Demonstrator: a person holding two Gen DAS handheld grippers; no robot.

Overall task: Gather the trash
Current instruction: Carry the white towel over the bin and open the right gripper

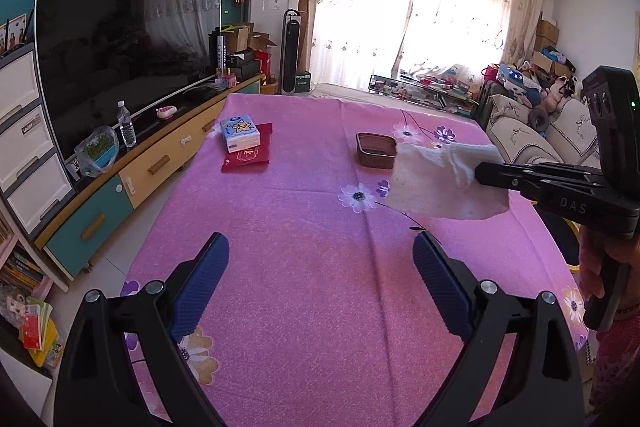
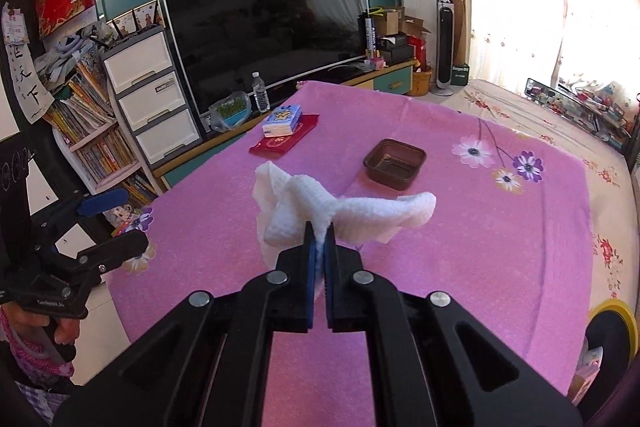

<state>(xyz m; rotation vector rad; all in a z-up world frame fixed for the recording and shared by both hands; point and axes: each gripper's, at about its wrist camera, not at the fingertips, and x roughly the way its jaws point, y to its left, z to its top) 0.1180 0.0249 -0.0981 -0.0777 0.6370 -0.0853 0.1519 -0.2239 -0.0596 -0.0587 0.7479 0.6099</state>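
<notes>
One piece of trash in hand: crumpled white tissue (image 2: 320,205) clenched between the pads of the right tool (image 2: 319,231), carried above the pink-covered worktop (image 1: 304,267), not touching it. Left tool (image 1: 320,267) released, fingers spread wide, nothing between them, hovering over a bare stretch of cloth. Judged as the carry step, pickup done, drop-off pending. Brown tray (image 2: 394,159) ahead, just beyond the tissue, seemingly empty; likely the bin for it, though that is a guess. Next move calls for travel forward until over the tray, then release above its rim. Tissue pack (image 1: 240,134) on red packet (image 1: 248,157) well off to the left, likely not trash.
</notes>
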